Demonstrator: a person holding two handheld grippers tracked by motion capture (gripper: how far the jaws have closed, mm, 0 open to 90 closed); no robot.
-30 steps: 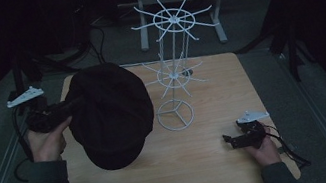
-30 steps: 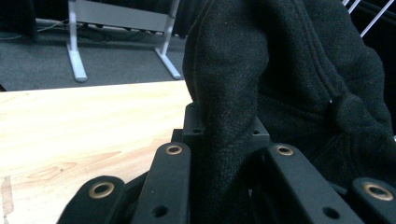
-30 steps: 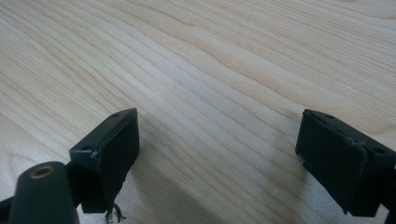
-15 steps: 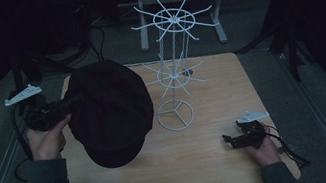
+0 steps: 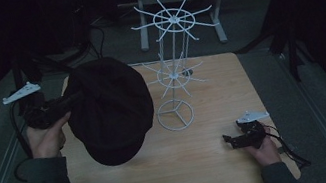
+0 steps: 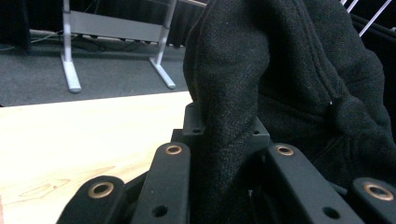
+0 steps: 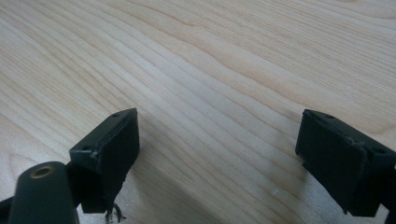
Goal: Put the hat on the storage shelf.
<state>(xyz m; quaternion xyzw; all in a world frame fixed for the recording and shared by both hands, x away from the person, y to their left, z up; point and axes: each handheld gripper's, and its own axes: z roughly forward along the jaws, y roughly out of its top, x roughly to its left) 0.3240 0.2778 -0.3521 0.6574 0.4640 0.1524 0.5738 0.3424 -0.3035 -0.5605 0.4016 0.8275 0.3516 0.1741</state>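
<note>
The black cap (image 5: 110,112) hangs over the left part of the table (image 5: 214,163), its crown turned up toward the high view and its lower rim close to the wood. Its left edge is a fold of cloth pinched in the left hand-held gripper (image 5: 59,105) — in the left gripper view the knit fabric (image 6: 233,116) fills the gap between the two black jaws, which press on it from both sides. The left hand (image 5: 46,137) holds that gripper just off the cap's left side, past the table's left edge.

Just to the right of the cap stands the white wire rack (image 5: 175,69), its round base (image 5: 175,114) on the wood and its lower spokes reaching toward the cap's right edge; whether spoke and cloth touch I cannot tell. Above the cap's level the upper ring of spokes spreads free.

Well to the right of the cap, beyond the rack's base, the right hand-held gripper (image 5: 230,140) lies low near the table's front right corner — its jaws stand wide apart over bare wood in the right gripper view, holding nothing. Between cap and that gripper the front of the table is open wood, as is the far right stretch behind the rack.
</note>
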